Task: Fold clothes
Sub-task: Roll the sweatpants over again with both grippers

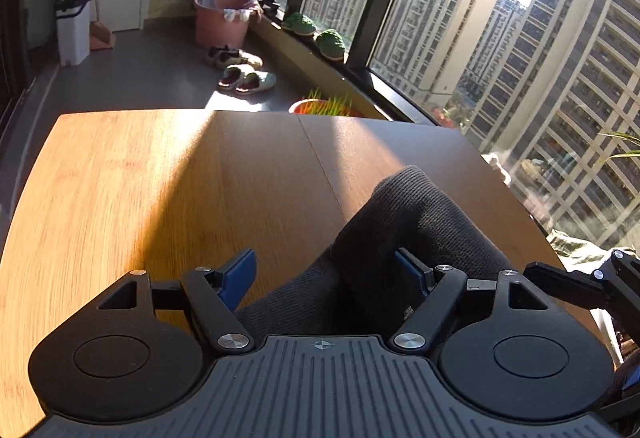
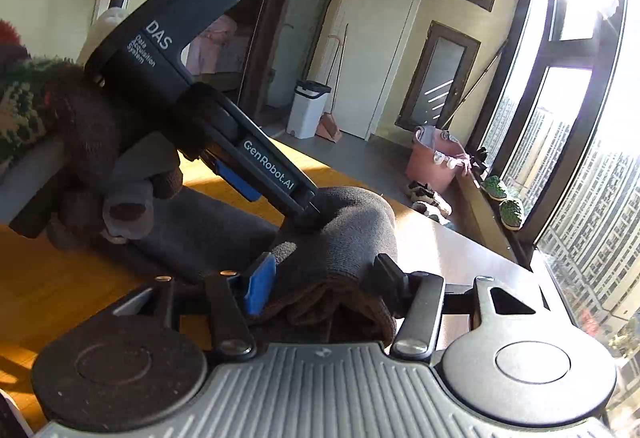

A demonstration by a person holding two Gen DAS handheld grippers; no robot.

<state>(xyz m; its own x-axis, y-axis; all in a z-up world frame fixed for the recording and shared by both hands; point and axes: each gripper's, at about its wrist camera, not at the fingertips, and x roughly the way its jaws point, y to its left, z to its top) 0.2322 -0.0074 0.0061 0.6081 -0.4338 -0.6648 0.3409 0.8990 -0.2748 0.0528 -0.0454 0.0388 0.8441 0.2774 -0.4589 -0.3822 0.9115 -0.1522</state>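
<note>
A dark grey knitted garment [image 2: 352,234] lies bunched on the wooden counter [image 1: 120,189], rolled into a thick hump that rises between both tools. The right gripper [image 2: 320,278] has its jaws spread wide with the hump sitting between them; its blue-padded finger [image 2: 260,284] touches the cloth on one side and the black finger on the other side presses against the fold, though I cannot tell how firmly it clamps. The left gripper [image 1: 326,270] also has its jaws wide apart, and the cloth fills the gap beside its right-hand blue pad [image 1: 412,270], while the left-hand pad stands free above bare wood. Seen from the right wrist, that left tool comes down from above and to the left, its tip pushed into the top of the hump, held by a hand in a dark knitted glove [image 2: 100,165]. More of the garment trails flat on the counter under that hand. Beyond the far edge of the counter, ahead of the left jaws, slippers [image 1: 248,79] lie on the grey floor near a pink bucket [image 1: 222,17] and a white bin [image 1: 74,29]. Tall windows [image 1: 460,17] to the right let in strong sun, with green slippers [image 1: 316,31] on the sill.
</note>
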